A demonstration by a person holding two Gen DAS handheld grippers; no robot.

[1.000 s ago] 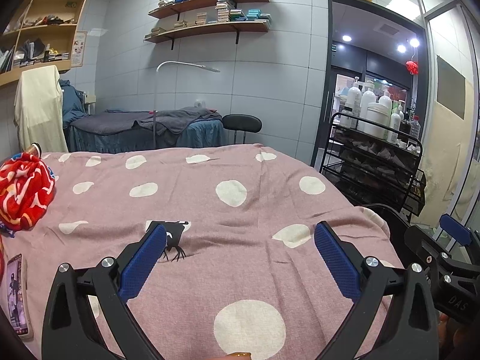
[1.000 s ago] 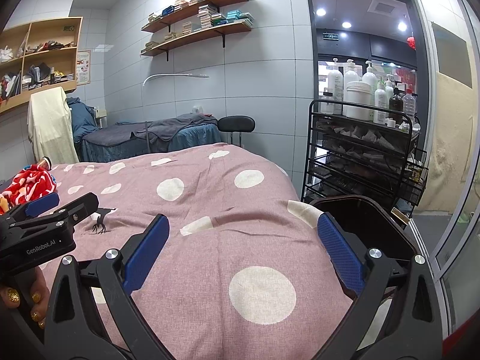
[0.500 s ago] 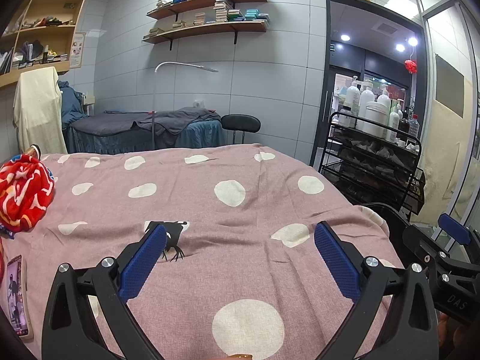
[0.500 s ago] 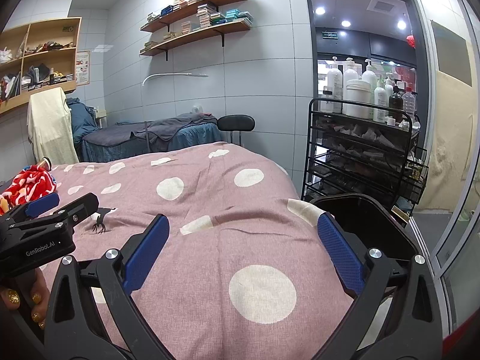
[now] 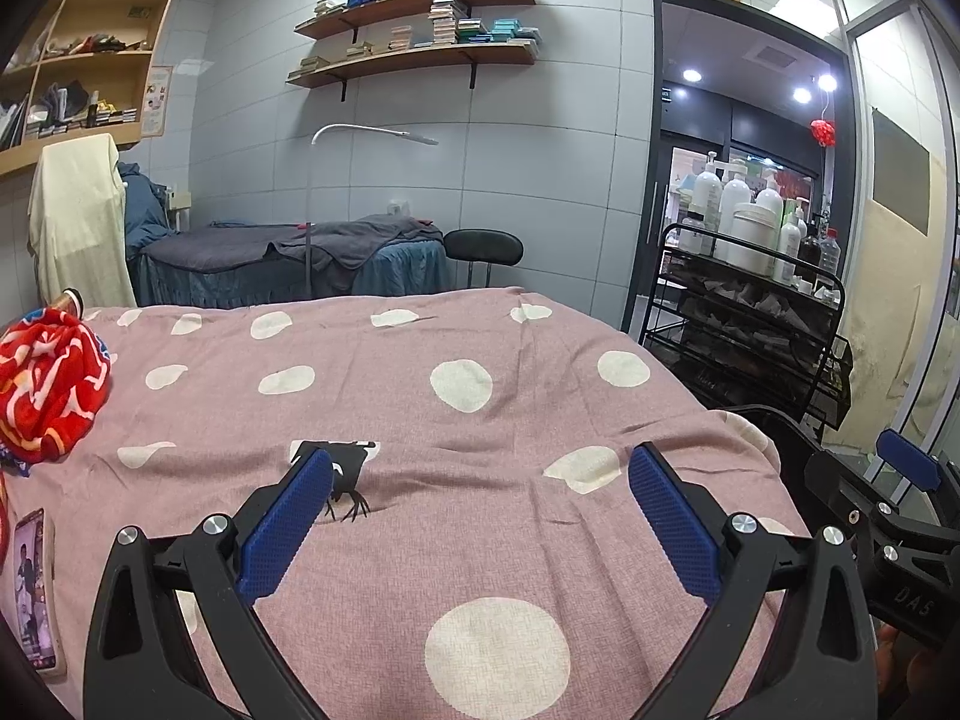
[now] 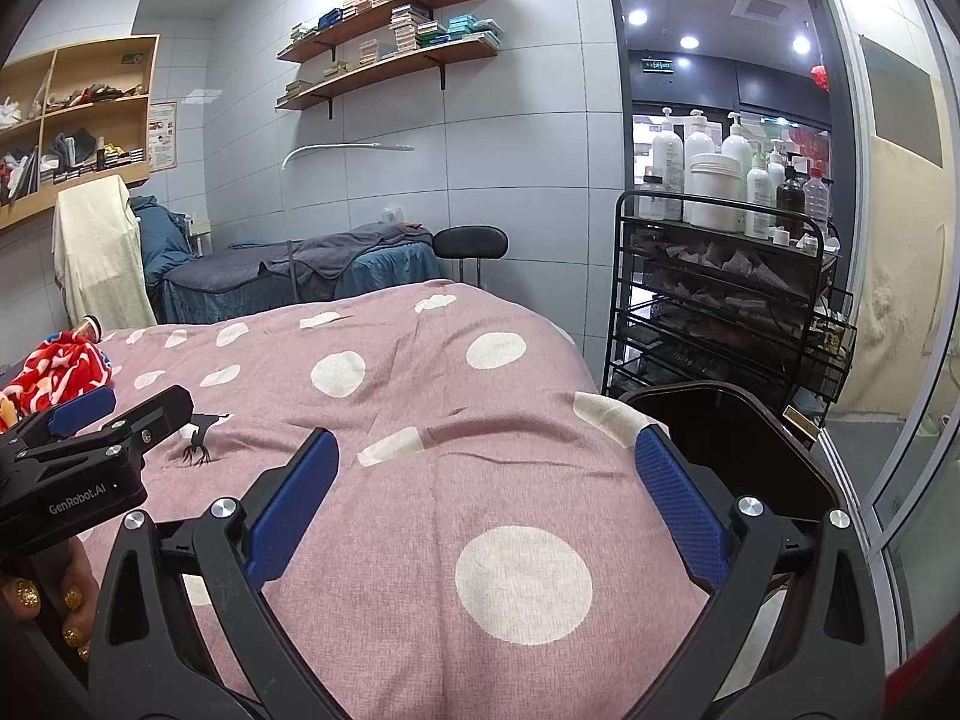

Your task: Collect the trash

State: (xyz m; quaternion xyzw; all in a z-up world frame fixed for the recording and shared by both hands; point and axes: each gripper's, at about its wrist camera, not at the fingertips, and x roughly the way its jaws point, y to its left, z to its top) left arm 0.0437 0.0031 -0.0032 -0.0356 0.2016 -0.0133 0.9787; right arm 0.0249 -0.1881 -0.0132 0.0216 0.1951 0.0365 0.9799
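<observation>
1. Two hand-held grippers show: the left gripper [image 5: 480, 474] and the right gripper [image 6: 486, 459], each with two ribbed blue pads on black plastic arms. Both are spread wide, pinching nothing.
2. One pink blanket [image 5: 456, 324] with cream polka dots covers the bed; its weave looks coarse and lightly creased.
3. One small black spidery scrap [image 5: 348, 501], the likely trash, lies on the blanket at 11 o'clock of the left gripper, just beside its left pad.
4. One black bin [image 6: 738, 420] with a glossy curved rim stands at the bed's edge, at 1 o'clock of the right gripper.
5. One crumpled red patterned cloth [image 5: 48, 384] sits at 10 o'clock; one phone [image 5: 33, 594] lies flat at 9 o'clock.
6. Against half a second ago, both grippers and every object hold nearly the same places.
7. One black wire trolley [image 6: 720, 300] carries several white bottles.
</observation>
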